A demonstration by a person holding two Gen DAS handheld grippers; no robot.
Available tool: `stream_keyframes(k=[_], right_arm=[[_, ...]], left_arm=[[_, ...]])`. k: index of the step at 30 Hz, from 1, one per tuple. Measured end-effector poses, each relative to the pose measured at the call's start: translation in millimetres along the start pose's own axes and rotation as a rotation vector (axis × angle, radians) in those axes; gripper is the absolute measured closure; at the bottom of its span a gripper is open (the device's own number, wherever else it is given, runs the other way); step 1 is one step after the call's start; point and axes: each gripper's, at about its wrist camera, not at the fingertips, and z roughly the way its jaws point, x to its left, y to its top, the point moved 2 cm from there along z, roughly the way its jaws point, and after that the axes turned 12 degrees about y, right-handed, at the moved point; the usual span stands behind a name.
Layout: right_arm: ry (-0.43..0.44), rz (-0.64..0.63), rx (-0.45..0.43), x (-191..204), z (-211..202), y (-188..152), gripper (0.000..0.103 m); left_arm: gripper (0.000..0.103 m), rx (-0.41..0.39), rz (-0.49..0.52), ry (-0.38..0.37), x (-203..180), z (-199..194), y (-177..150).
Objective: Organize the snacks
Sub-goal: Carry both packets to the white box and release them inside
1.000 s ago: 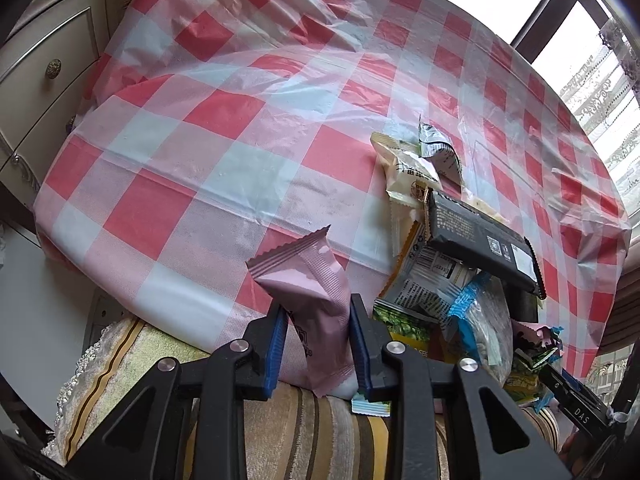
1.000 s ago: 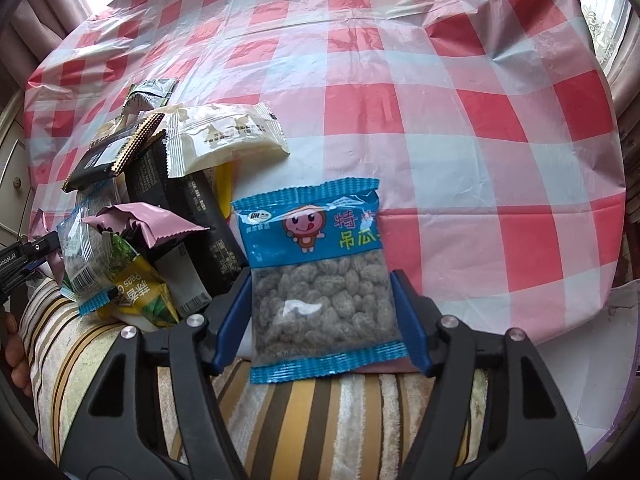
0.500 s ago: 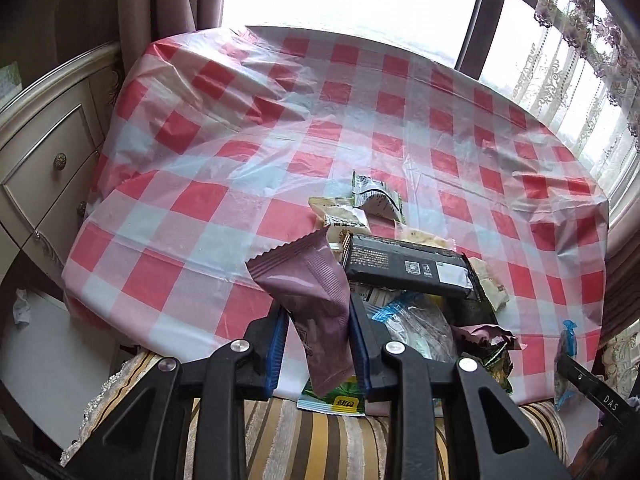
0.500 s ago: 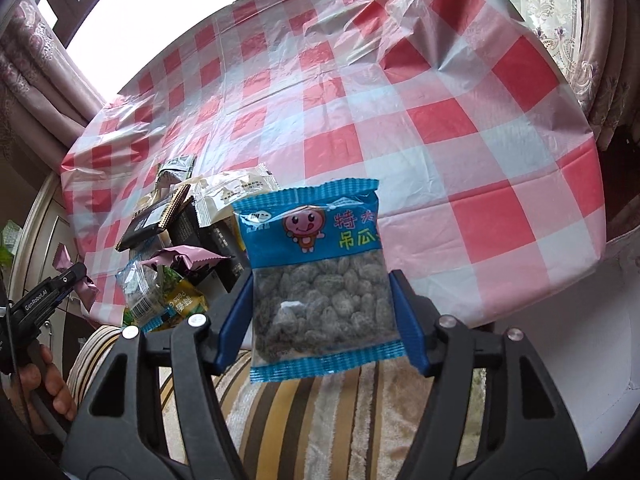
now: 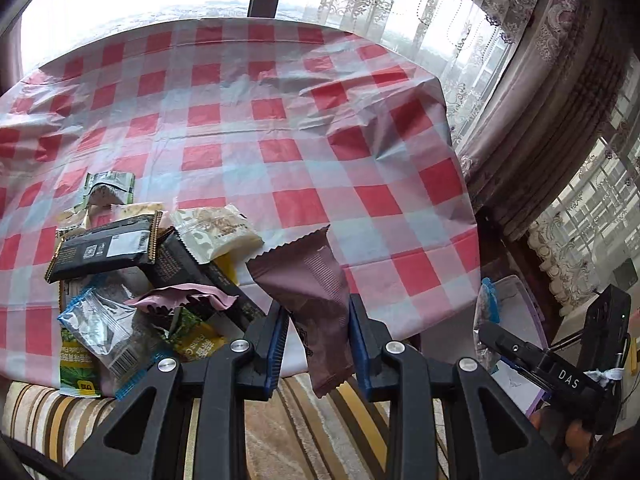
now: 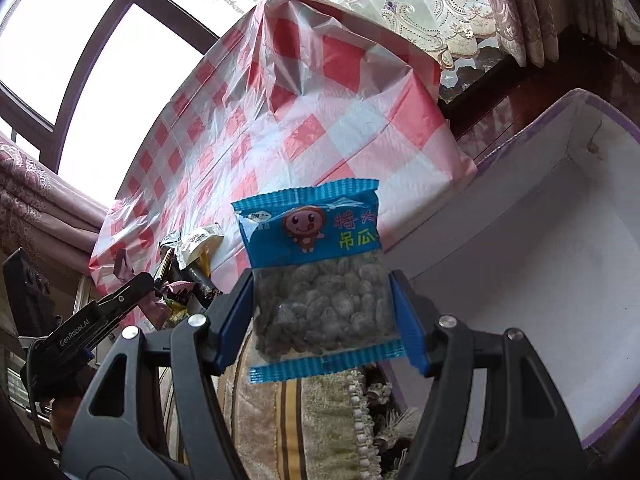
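**Both packets swung off the pile toward the box**

Since a second ago you've carried both packets away from the snack pile (image 5: 140,280). Your left gripper (image 5: 316,344) clamps the mauve wrapper (image 5: 316,292) upright, long axis leaning forward beyond the fingertips. Your right gripper (image 6: 324,316) clamps the blue seed packet (image 6: 316,272) across its width, label end forward, near the white box (image 6: 540,240). Slick film could slip; releasing early misses the box.

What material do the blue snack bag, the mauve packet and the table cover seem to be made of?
Blue snack bag: thin plastic film, glossy, its lower part clear so the seeds show.
Mauve packet: matte film, probably plastic, with crimped ends.
Table cover: thin plastic sheet, shiny and creased.
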Motion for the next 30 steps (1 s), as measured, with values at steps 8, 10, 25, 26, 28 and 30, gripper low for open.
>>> stream_keyframes(k=[8, 10, 25, 26, 28, 30], right_arm=[[-0.102, 0.132, -0.024, -56.0, -13.5, 0.2, 0.034], [-0.122, 0.160, -0.024, -65.7, -14.1, 0.2, 0.034], [-0.162, 0.157, -0.022, -75.5, -20.7, 2.0, 0.033], [-0.162, 0.153, -0.019, -72.6, -17.8, 2.9, 0.033], [-0.160, 0.144, -0.017, -67.8, -16.2, 2.6, 0.033], [-0.160, 0.132, -0.014, -62.5, -14.9, 2.2, 0.033]], left_arm=[[0.073, 0.115, 0.225, -0.179, -107.0, 22.7, -18.2], [0.073, 0.147, 0.253, -0.195, -121.6, 29.3, -23.5], [0.046, 0.233, 0.270, -0.237, -134.0, 44.8, -32.0], [0.046, 0.225, 0.254, -0.236, -129.4, 42.9, -30.8], [0.046, 0.205, 0.220, -0.235, -121.1, 39.6, -28.4], [0.046, 0.185, 0.196, -0.239, -113.6, 35.6, -26.7]])
